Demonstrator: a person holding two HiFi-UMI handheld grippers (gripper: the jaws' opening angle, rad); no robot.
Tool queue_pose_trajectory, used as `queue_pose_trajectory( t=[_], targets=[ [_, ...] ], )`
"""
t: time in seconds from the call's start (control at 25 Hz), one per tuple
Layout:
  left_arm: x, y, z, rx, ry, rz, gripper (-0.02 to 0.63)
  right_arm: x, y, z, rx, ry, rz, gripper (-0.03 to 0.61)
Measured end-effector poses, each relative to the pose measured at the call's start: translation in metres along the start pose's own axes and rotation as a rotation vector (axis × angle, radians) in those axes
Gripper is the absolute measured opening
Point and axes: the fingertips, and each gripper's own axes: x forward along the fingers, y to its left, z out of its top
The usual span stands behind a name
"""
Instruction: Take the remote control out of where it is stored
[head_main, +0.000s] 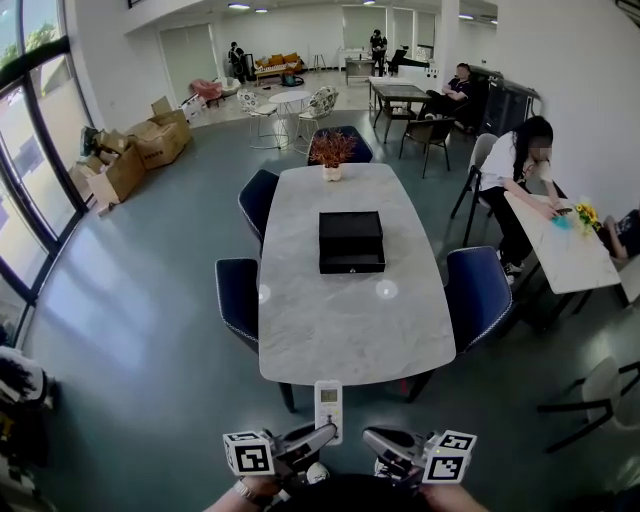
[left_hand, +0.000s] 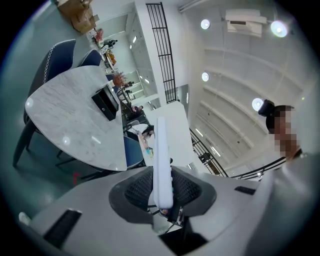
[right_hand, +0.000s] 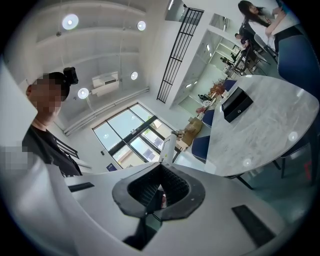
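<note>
Closest in the head view, the left gripper (head_main: 326, 432) was clamped on the white remote's (head_main: 328, 403) lower end, upright just short of the table's (head_main: 340, 330) near edge and well clear of the black box (head_main: 351, 241) at the table's middle. Its own view showed the remote (left_hand: 162, 160) gripped only low down, so a tilt could let it slip and drop short of the table. Seen from its own view, the right gripper (right_hand: 161, 165) had its jaws together on nothing, the remote (right_hand: 168, 147) just beyond them.
</note>
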Motion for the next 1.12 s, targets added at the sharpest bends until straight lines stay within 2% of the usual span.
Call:
queue_pose_trajectory(
  t=[1.12],
  targets=[
    [0.015, -0.006, -0.001, 0.0, 0.002, -0.006, 0.103, -0.012, -0.006, 0.004, -0.011, 0.022, -0.006, 0.009]
  ],
)
